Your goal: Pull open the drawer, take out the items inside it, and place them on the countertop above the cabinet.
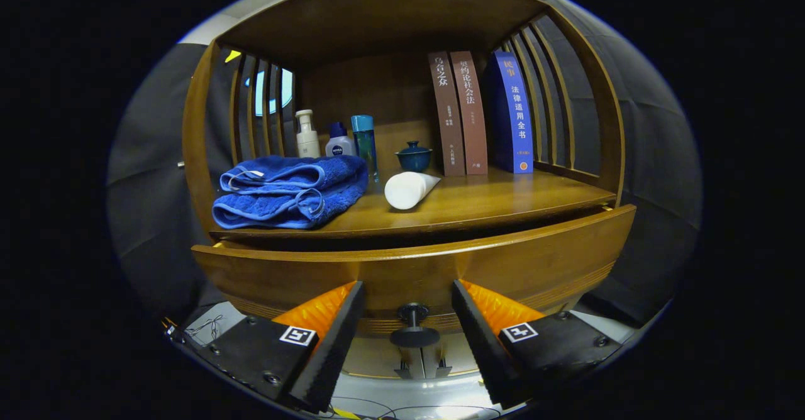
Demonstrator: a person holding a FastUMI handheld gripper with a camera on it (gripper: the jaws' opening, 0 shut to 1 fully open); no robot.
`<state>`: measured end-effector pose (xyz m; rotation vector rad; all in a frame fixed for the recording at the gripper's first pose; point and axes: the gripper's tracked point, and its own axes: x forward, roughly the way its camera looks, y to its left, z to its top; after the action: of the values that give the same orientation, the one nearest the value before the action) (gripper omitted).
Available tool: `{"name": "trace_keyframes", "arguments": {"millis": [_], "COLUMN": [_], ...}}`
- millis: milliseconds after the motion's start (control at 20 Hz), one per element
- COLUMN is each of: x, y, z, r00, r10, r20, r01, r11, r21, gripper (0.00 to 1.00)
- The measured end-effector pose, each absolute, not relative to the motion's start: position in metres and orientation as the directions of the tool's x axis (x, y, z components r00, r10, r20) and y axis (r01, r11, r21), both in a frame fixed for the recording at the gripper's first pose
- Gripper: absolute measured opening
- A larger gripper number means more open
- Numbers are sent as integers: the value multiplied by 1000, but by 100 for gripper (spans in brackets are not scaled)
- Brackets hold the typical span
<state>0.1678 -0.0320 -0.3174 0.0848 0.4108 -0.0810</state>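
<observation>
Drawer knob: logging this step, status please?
Gripper open, fingers either side of knob, not pressing. Drawer slightly open. Nothing in the way.

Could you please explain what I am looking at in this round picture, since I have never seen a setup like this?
There is no robot arm: a person carries a hand-held gripper, and a fisheye camera riding on it looks forward along its two fingers. They stand open, holding nothing, with the black drawer knob between them and untouched.

The knob belongs to a wooden drawer, which looks pulled out a little; its inside is hidden. Above it is the countertop of the cabinet. On it lie a folded blue towel and a white tube on its side. Behind them stand a white pump bottle, a small white bottle with a blue cap, a tall blue bottle, a dark blue lidded cup, two brown books and a blue book.
</observation>
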Motion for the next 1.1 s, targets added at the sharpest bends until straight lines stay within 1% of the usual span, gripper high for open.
{"name": "trace_keyframes", "arguments": {"millis": [300, 800, 900, 1100], "x": [189, 187, 186, 181], "y": [-33, -31, -30, -28], "z": [-320, -320, -314, -282], "r00": [912, 910, 912, 933], "r10": [-70, -68, -60, -60], "r20": [-405, -410, -406, -354], "r01": [103, 103, 94, 80], "r11": [993, 993, 993, 996], "r21": [61, 64, 65, 42], "gripper": [92, 91, 91, 92]}}
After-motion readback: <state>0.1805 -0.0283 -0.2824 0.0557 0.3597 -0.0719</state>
